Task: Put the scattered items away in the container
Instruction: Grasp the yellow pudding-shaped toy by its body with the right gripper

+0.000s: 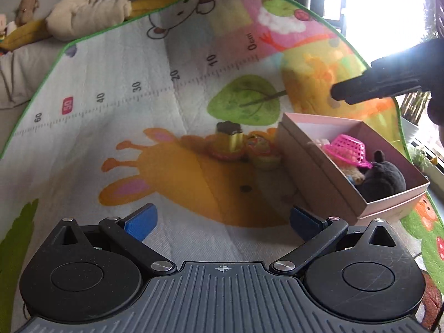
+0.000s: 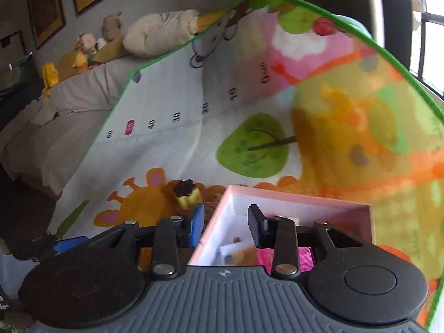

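- The left gripper [image 1: 222,220] hangs over the play mat [image 1: 116,88] with its blue-padded jaws spread as wide as they go and nothing between them; only the mat's orange animal print shows in the gap.
- The right gripper [image 2: 226,229] has its jaws drawn in to a narrow gap. No object is seen between them — the near left wall of the box lies behind that gap, but whether the pads touch it cannot be told.
- The container, a pink cardboard box [image 1: 330,177], sits open on the mat toward its right edge, just beyond the left gripper's right finger.
- Inside the box lie a pink mesh basket [image 1: 348,148] tipped upside down, a dark grey plush toy [image 1: 384,176] at the near end, and a small tan plush [image 1: 353,173] between them, partly hidden.
- Still out on the mat, just left of the box's far corner, stands a yellow toy cake with a dark top [image 1: 231,136]; beside it, closer to the box, is a cluster of small colourful toy cups [image 1: 262,149], too blurred to make out further.
- In the left wrist view the right gripper's dark body reaches in from the right edge, above the box.
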`<state>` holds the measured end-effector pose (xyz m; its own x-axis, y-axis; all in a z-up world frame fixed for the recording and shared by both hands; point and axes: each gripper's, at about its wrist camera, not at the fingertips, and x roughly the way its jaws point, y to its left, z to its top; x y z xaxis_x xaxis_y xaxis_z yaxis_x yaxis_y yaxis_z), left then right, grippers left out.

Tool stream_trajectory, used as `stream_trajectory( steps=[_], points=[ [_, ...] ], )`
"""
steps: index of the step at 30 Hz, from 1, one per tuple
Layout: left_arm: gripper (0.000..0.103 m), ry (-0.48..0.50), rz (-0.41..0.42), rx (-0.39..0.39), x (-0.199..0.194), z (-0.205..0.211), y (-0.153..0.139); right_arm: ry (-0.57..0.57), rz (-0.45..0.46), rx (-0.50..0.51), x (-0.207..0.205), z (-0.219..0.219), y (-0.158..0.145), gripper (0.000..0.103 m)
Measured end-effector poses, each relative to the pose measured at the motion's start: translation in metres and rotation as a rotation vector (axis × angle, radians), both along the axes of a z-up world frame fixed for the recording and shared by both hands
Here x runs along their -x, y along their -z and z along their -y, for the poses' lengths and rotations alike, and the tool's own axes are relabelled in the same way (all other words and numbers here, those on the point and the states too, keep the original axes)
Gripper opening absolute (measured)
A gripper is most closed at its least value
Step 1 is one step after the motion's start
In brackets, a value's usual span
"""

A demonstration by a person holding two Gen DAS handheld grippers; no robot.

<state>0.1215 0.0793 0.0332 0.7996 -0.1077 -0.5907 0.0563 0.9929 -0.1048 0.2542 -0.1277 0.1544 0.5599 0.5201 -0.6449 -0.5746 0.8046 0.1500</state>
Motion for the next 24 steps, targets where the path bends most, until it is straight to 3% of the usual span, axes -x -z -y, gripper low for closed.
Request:
stream_trajectory(
  steps=[3,6,9,12,18,21,24],
  points=[
    [0.103,-0.017,0.000,0.013,0.003,-0.013,0.003,-0.047,-0.021,0.064,-0.017,-0.054,0.011,0.041],
    [0.103,-0.033,0.000,0.036,0.007,-0.025,0.006,-0.064,-0.008,0.217,-0.031,-0.098,0.029,0.041],
    [0.103,-0.028,-0.002,0.064,0.009,-0.034,0.009,-0.100,0.003,0.369,-0.042,-0.123,0.045,0.040],
    [0.103,-0.028,-0.008,0.088,0.009,-0.039,0.011,-0.102,-0.016,0.444,-0.055,-0.135,0.058,0.040],
    [0.103,-0.025,-0.006,0.120,0.011,-0.044,0.011,-0.119,-0.077,0.496,-0.069,-0.147,0.083,0.041],
    [0.103,-0.029,-0.005,0.125,0.013,-0.046,0.011,-0.132,-0.063,0.497,-0.060,-0.146,0.085,0.040],
    [0.103,-0.031,-0.014,0.126,0.012,-0.048,0.012,-0.160,-0.198,0.393,-0.050,-0.136,0.075,0.036]
  ],
)
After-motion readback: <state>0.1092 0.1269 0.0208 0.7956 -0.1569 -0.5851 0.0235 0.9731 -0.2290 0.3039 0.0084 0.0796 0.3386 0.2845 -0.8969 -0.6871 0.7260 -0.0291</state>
